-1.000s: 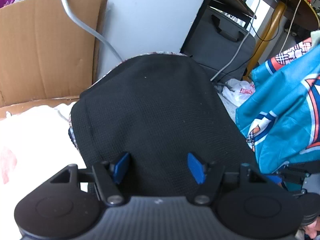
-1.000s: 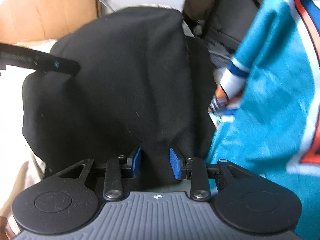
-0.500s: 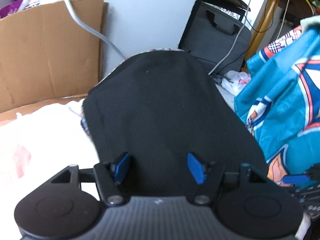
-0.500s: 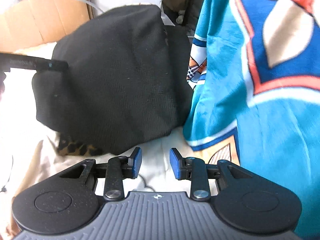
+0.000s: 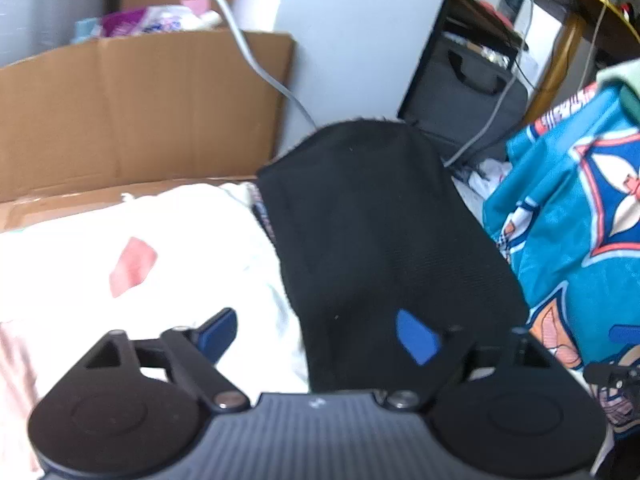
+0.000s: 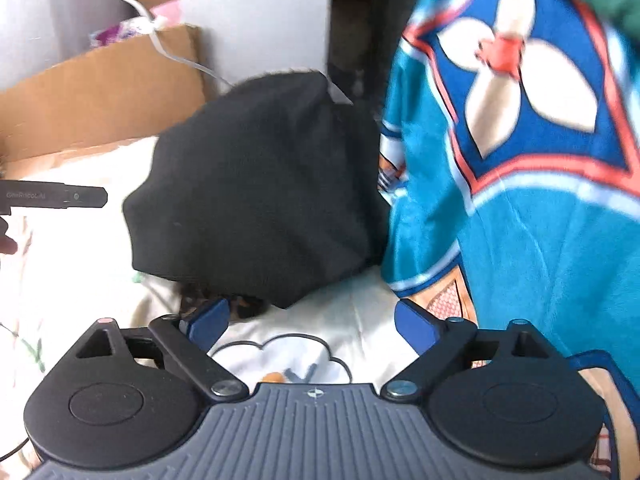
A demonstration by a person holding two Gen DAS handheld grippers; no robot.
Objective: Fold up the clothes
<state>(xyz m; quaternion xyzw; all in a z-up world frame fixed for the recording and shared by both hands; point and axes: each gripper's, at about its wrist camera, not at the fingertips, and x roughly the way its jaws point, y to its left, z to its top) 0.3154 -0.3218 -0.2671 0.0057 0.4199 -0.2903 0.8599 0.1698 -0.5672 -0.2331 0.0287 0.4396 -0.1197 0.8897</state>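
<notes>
Black garment (image 6: 260, 184) lies folded, rounded, on white bedding (image 6: 80, 280).

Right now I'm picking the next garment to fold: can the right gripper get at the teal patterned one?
Probably yes: the right gripper is opening, nothing between its fingers, and the teal patterned garment hangs uncovered just beside it.

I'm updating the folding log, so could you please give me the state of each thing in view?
Black garment: folded, lying on the white bedding, released.
Teal jersey: unfolded, heaped beside the black garment.
Left gripper: jaws opening, pads off the cloth beneath.
Right gripper: jaws opening, nothing between them.
Cardboard box: open, items inside.
</notes>
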